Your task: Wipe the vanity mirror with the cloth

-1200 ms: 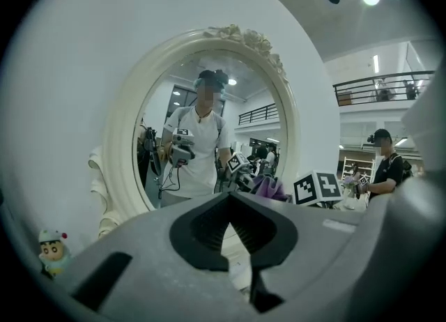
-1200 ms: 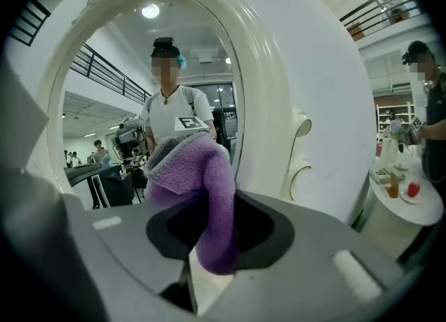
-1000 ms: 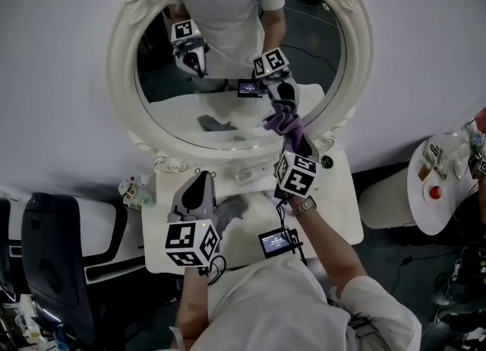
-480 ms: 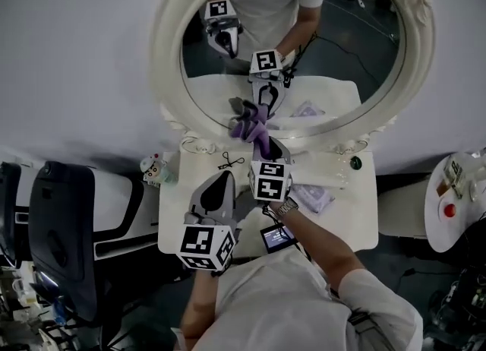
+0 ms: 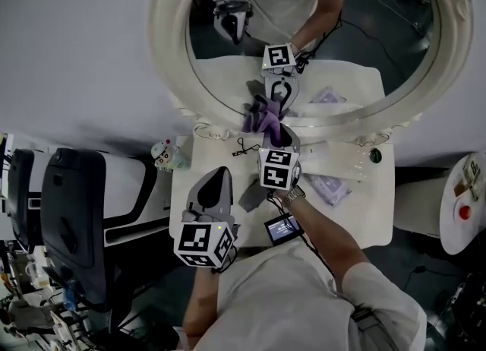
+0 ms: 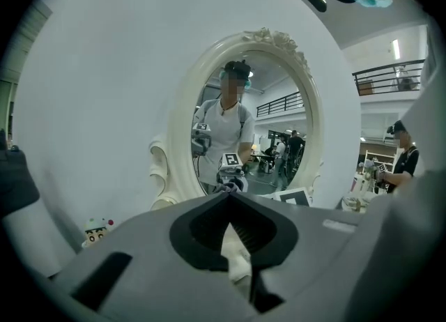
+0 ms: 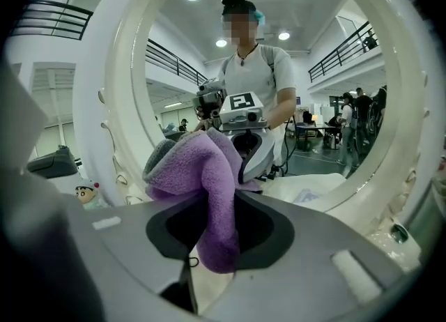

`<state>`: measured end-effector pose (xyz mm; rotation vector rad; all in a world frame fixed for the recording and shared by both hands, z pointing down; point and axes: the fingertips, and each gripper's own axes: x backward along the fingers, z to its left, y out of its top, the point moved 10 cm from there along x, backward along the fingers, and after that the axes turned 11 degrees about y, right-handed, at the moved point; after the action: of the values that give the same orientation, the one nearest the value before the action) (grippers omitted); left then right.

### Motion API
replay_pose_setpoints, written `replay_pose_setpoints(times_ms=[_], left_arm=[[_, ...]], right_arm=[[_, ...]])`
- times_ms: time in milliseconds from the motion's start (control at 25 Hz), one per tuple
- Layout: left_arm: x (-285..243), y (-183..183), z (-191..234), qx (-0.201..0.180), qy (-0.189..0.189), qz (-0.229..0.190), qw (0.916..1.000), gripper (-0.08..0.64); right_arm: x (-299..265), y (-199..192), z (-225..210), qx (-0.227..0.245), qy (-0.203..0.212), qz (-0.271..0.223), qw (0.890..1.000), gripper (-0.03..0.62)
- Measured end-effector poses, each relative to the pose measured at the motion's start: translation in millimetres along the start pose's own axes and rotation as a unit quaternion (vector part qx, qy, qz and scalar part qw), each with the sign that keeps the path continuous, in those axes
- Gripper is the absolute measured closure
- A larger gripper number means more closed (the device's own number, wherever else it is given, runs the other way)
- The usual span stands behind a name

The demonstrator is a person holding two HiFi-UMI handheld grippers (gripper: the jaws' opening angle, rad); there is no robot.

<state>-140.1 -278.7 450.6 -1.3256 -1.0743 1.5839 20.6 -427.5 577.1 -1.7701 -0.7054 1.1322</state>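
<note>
The purple cloth [image 5: 264, 120], clamped in the right gripper [image 5: 275, 135], is now pressed low on the vanity mirror [image 5: 364, 45], having been swept leftward, so wiping is judged under way, while the left gripper [image 5: 216, 176] is held closed on nothing.

Plain pale wall [image 5: 76, 53] behind a white dressing table [image 5: 372, 213]; a dark chair [image 5: 72, 220] at its left, a round white side table [image 5: 449, 229] at its right.
</note>
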Motion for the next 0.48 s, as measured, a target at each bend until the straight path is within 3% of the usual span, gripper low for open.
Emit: replay_pose_setpoints(times_ms=[480], left_arm=[[-30.0,0.4,-50.4,-0.021,-0.079,0.010,0.9966,0.557]], right_arm=[[48.8,-2.5,-93.5,-0.007,-0.087,-0.002,0.996,0.482]])
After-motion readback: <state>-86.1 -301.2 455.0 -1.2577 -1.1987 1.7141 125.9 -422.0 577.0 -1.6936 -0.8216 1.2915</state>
